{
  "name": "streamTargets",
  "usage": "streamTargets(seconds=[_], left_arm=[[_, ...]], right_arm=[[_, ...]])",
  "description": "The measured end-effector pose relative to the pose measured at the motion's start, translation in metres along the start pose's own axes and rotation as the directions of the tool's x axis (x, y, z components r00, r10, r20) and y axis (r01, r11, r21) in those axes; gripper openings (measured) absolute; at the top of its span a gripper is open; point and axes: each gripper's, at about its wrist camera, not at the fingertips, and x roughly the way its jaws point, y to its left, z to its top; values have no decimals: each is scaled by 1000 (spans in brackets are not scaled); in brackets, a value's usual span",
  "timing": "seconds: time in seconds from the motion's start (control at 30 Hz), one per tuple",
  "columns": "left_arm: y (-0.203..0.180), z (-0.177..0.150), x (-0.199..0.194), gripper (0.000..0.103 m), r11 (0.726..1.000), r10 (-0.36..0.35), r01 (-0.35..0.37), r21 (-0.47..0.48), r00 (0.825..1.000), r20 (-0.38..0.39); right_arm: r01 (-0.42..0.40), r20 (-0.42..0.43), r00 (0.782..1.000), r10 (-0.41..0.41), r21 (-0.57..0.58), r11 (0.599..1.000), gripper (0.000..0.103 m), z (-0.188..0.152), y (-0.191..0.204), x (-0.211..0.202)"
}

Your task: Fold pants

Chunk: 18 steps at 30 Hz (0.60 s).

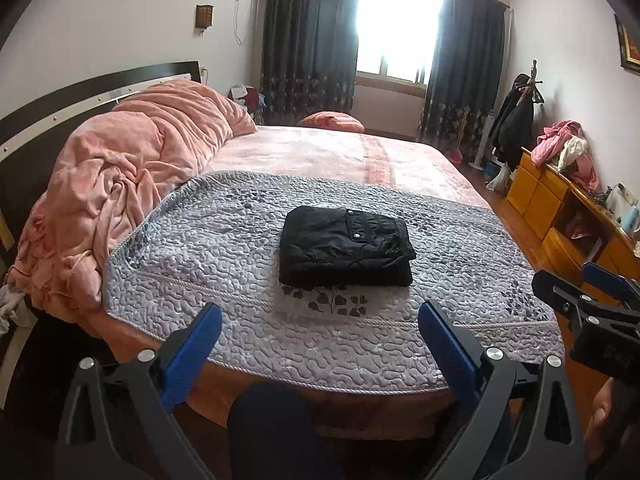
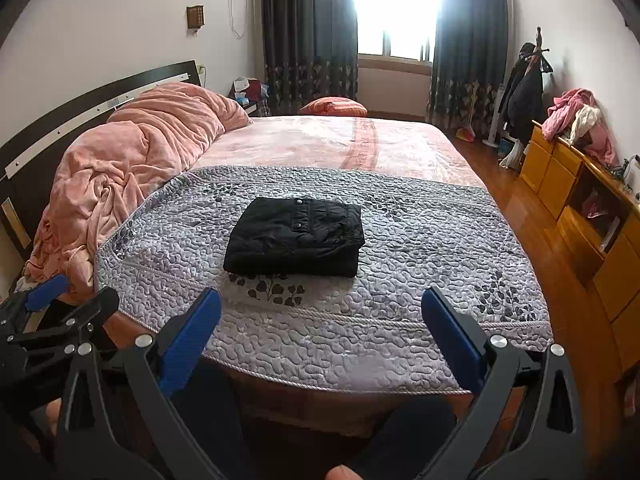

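Black pants (image 1: 346, 246) lie folded into a compact rectangle on the grey quilted cover (image 1: 224, 240) near the bed's front edge; they also show in the right wrist view (image 2: 296, 236). My left gripper (image 1: 320, 334) is open and empty, held back from the bed's edge, well short of the pants. My right gripper (image 2: 322, 320) is open and empty too, at a similar distance. The right gripper shows at the right edge of the left wrist view (image 1: 588, 300). The left gripper shows at the left edge of the right wrist view (image 2: 56, 316).
A rumpled pink duvet (image 1: 132, 172) is heaped at the bed's left by the dark headboard (image 1: 80, 92). A yellow wooden cabinet (image 1: 560, 208) with clothes on top stands along the right wall over wooden floor. Dark curtains (image 1: 308, 40) frame a bright window.
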Motion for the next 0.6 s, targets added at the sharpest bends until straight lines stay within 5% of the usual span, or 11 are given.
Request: streamTargets(seconds=[0.6], left_arm=[[3,0,-4,99,1000,18,-18,-9,1000,8]], right_arm=[[-1,-8,1000,1,1,1000,100,1,0,2]])
